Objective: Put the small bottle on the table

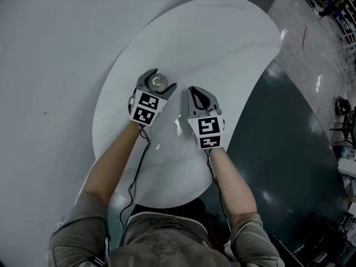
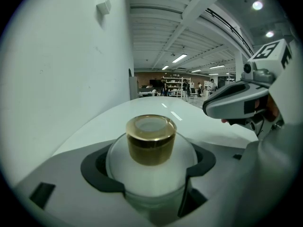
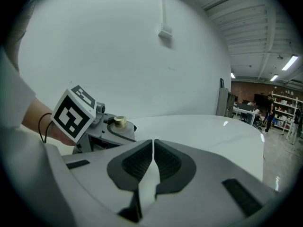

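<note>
Risk first, with the small round frosted-white bottle with a gold cap (image 2: 150, 141): if let go before the base meets the white rounded surface (image 1: 222, 43), drops, tips and likely rolls on that bulbous body. Cannot tell from any view whether resting on the surface or hanging just above, since hidden from below by the jaws. Could also get dragged over if opened unevenly or pulled back with one jaw touching the glass. Smooth curved glass too, so may slip downward in a loose hold.

Stands upright, cap pointing straight up, long axis vertical and crosswise to the jaws. Sits over the left half of the surface, in from the rim.

Clenched round the bottle's belly on both sides: left tongs (image 1: 157, 83). Just to the right, near but apart: right tongs (image 3: 153, 162), pressed together on nothing, tips aimed far across the surface.
</note>
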The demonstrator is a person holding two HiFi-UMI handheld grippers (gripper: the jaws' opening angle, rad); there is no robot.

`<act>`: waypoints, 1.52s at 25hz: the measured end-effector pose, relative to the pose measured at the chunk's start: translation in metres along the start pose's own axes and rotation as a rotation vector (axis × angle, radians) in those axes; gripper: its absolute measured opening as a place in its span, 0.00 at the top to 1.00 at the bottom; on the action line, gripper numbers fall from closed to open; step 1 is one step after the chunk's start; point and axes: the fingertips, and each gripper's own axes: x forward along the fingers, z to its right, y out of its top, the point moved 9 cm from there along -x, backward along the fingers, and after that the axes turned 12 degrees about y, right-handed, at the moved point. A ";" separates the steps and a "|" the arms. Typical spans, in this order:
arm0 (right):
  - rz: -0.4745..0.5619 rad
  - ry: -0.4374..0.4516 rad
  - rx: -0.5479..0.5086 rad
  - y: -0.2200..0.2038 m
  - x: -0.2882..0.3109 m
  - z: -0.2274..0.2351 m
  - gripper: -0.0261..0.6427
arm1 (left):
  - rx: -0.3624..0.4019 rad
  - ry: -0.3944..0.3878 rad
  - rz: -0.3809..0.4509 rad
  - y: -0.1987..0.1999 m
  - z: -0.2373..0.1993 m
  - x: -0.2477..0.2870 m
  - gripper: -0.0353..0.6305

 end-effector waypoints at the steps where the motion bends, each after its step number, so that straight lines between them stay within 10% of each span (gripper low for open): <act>1: -0.006 0.002 0.006 -0.001 0.000 -0.001 0.91 | 0.001 -0.002 -0.002 0.000 0.000 0.000 0.44; 14: 0.017 0.009 0.005 0.033 -0.027 0.001 0.91 | -0.034 0.020 0.017 0.029 -0.005 -0.027 0.43; 27: 0.188 -0.007 -0.069 0.154 -0.117 -0.017 0.91 | 0.041 0.117 0.314 0.162 -0.002 -0.147 0.45; 38: 0.371 -0.032 -0.169 0.243 -0.228 -0.059 0.91 | 0.116 0.163 0.500 0.248 0.033 -0.268 0.81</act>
